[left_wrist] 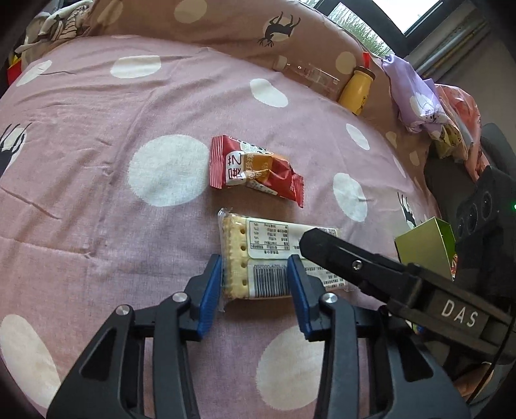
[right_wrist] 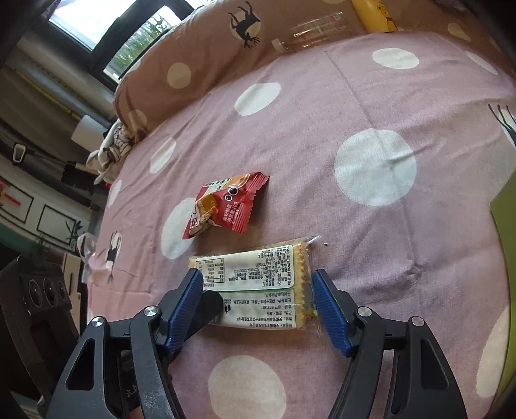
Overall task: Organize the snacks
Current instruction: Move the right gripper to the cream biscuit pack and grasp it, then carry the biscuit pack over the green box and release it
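Left gripper (left_wrist: 254, 283): black frame, blue ribbed pads. Fingers narrowed onto the near end of the cracker packet (left_wrist: 277, 258), one pad at each side of the barcode end; the left pad touches the wrapper's edge, the right pad lies against the label. The packet appears pinched between them while it lies flat on the bed.

Right gripper (right_wrist: 256, 309): same build, jaws about half open, straddling the other end of that cracker packet (right_wrist: 258, 290). Its right pad stands just beside the wrapper's crimped edge; whether its left pad touches cannot be told, since a black fingertip of the other tool lies in front of it. No firm grip shows.

Cracker packet: clear wrapper, pale square crackers, white printed label. It lies flat on the pink spotted bedsheet (left_wrist: 96, 161), lengthwise between the two tools.

Red snack packet (left_wrist: 254, 169): crinkled red and orange wrapper, lying just beyond the cracker packet and apart from it, untouched.

Green box (left_wrist: 425, 245): at the right edge of the bed, near the right tool's body.

Yellow bottle (left_wrist: 354, 90): on its side at the far edge, against the brown spotted pillow (left_wrist: 225, 29).

Clear bottle (left_wrist: 309, 75): lying beside the yellow one.

Purple bag (left_wrist: 416, 96): crumpled, far right.

Window (right_wrist: 106, 25): beyond the pillow.
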### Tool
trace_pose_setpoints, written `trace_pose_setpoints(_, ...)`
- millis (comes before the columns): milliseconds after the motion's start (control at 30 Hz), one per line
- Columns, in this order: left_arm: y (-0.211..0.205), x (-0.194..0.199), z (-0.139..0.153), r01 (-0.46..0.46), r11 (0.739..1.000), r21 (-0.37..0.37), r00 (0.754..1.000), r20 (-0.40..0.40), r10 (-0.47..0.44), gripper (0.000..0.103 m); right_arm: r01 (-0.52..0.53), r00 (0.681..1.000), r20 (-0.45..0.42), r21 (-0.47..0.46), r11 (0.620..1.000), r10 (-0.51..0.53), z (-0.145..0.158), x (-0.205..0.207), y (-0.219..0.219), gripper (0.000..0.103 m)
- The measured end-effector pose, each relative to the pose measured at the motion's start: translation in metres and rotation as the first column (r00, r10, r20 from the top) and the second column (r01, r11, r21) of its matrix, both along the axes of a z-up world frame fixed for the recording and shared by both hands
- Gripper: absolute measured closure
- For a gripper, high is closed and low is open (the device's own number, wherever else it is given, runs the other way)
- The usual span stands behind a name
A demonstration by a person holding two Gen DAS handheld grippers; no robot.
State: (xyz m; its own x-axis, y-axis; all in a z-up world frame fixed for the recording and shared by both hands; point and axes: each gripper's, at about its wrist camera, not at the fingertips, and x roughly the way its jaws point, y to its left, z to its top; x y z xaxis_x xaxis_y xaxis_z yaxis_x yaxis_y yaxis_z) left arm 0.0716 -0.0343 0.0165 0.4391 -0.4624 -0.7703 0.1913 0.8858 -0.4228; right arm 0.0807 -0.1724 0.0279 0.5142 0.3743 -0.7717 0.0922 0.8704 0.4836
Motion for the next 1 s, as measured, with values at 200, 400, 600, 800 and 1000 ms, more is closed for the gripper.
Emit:
trace_pose_setpoints(200,-0.003,-0.010,0.012,0.015,1.000,0.004,0.999,0.032,-0.015,0.064,0.028,0.999,0.029,-0.015,0.999,-0.028,0.014,-0.013,0.000,0.032)
trace_pose_setpoints(400,-0.006,-0.027,0.036,0.027,1.000,-0.008,0.994,0.109,-0.026,0.064,0.050,0.991,0.123,-0.028,0.998,-0.047,0.041,-0.032,0.000,0.032)
trace_pose_setpoints(600,-0.009,-0.044,0.056,0.043,0.999,-0.013,0.983,0.177,-0.040,0.064,0.066,0.977,0.205,-0.039,0.997,-0.057,0.064,-0.052,-0.001,0.032)
trace_pose_setpoints(800,-0.014,-0.057,0.071,0.057,0.998,-0.019,0.971,0.233,-0.051,0.064,0.081,0.963,0.261,-0.049,0.996,-0.065,0.082,-0.068,-0.002,0.032)
trace_pose_setpoints(1000,-0.022,-0.072,0.090,0.072,0.997,-0.028,0.954,0.294,-0.060,0.064,0.093,0.941,0.332,-0.067,0.993,-0.065,0.102,-0.086,-0.006,0.032)
